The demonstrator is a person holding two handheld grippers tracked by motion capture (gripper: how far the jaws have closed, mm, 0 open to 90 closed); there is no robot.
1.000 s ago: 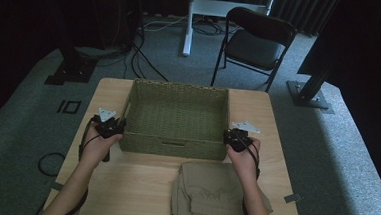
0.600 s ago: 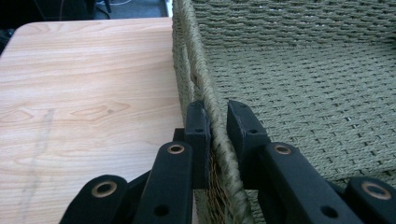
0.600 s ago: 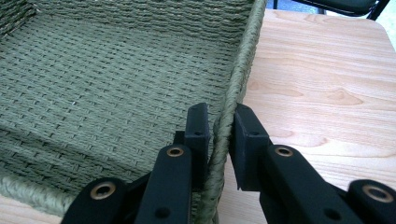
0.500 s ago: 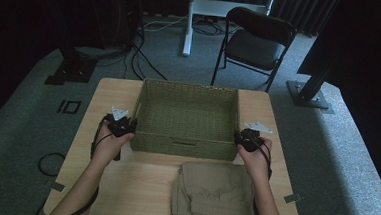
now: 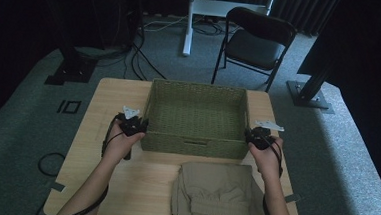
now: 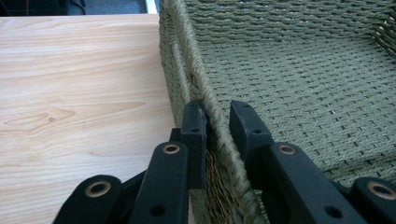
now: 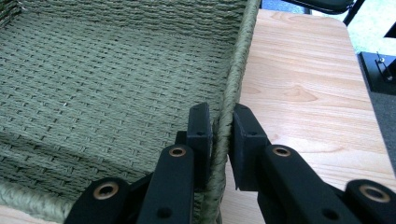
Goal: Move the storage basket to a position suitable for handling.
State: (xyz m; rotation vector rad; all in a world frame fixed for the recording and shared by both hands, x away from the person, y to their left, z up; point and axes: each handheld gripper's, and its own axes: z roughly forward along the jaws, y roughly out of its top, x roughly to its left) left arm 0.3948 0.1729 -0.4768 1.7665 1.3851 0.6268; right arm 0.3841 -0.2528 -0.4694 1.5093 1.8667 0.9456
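Note:
An empty green woven basket point(image 5: 194, 144) stands on the wooden table point(image 5: 114, 93). My left gripper point(image 5: 139, 127) grips its left rim near the front corner. In the left gripper view the rope rim point(image 6: 205, 93) runs between the jaws of that gripper point(image 6: 217, 112); the jaws have just been opening a little, with the rim still between them. My right gripper point(image 5: 251, 136) is shut on the right rim. In the right gripper view that gripper point(image 7: 221, 114) pinches the rim point(image 7: 233, 70) from both sides.
A folded khaki cloth point(image 5: 216, 191) lies at the table's front edge, right in front of the basket. Bare tabletop point(image 7: 299, 98) shows to either side of the basket. A black folding chair point(image 5: 255, 39) stands on the floor beyond the table.
The basket has slid to the right across the table, and both hands and their grippers have gone with it.

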